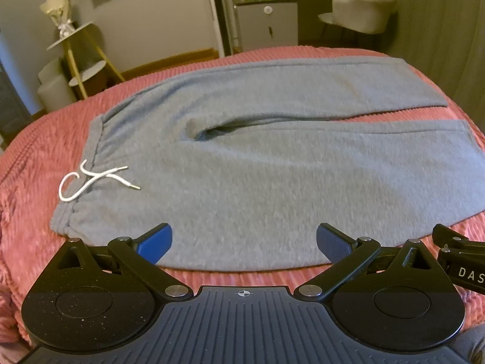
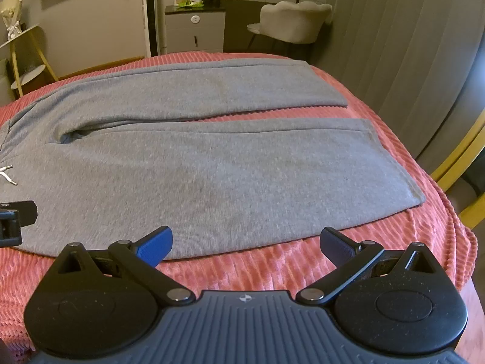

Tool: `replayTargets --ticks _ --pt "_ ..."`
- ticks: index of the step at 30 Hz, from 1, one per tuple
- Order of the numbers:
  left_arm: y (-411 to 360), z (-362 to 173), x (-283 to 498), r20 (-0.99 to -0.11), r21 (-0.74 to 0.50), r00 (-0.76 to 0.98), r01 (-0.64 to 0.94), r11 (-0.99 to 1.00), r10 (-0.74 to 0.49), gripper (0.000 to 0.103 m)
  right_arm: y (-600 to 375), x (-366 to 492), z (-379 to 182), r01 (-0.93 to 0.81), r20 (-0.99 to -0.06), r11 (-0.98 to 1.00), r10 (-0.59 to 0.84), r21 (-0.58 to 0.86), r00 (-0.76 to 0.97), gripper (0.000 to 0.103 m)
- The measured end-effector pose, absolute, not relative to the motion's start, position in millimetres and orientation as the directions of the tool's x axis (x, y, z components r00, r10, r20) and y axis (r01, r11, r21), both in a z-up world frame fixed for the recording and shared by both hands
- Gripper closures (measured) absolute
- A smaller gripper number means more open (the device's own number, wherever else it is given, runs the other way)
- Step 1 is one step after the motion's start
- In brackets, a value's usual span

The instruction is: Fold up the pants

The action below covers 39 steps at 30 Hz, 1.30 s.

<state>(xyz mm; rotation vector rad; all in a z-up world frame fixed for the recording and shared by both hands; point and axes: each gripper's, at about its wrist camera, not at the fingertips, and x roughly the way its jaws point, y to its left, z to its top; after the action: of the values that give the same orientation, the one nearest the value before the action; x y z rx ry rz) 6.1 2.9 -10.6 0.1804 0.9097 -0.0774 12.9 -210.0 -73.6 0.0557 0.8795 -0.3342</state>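
Observation:
Grey sweatpants [image 1: 257, 163] lie flat across a pink ribbed bedspread [image 1: 36, 139], waistband at the left with a white drawstring [image 1: 91, 179], both legs running right with a gap between them. My left gripper [image 1: 244, 244] is open and empty, hovering over the near edge of the pants by the waist. My right gripper [image 2: 245, 247] is open and empty over the near edge of the near leg [image 2: 212, 176]. The right gripper's side shows at the right edge of the left wrist view [image 1: 460, 251]. The left gripper's finger shows at the left of the right wrist view [image 2: 15, 215].
The bedspread [image 2: 394, 242] drops off at the right. Beyond the bed stand a grey cabinet [image 1: 266, 24], a grey chair [image 1: 363, 15], a tiered side table [image 1: 75, 48] and a curtain [image 2: 409, 60]. A yellow wooden frame [image 2: 460, 163] stands at the right.

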Motion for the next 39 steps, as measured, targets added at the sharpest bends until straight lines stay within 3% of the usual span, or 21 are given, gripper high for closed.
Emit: replayTargets --ticks 39 --pt "2.1 -15.4 8.9 -0.812 0.108 0.584 0.148 0.983 0.001 0.000 -208.2 14.7 -78.3 0.299 -0.758 0.951 -0.250 -0.076 0.602 0.000"
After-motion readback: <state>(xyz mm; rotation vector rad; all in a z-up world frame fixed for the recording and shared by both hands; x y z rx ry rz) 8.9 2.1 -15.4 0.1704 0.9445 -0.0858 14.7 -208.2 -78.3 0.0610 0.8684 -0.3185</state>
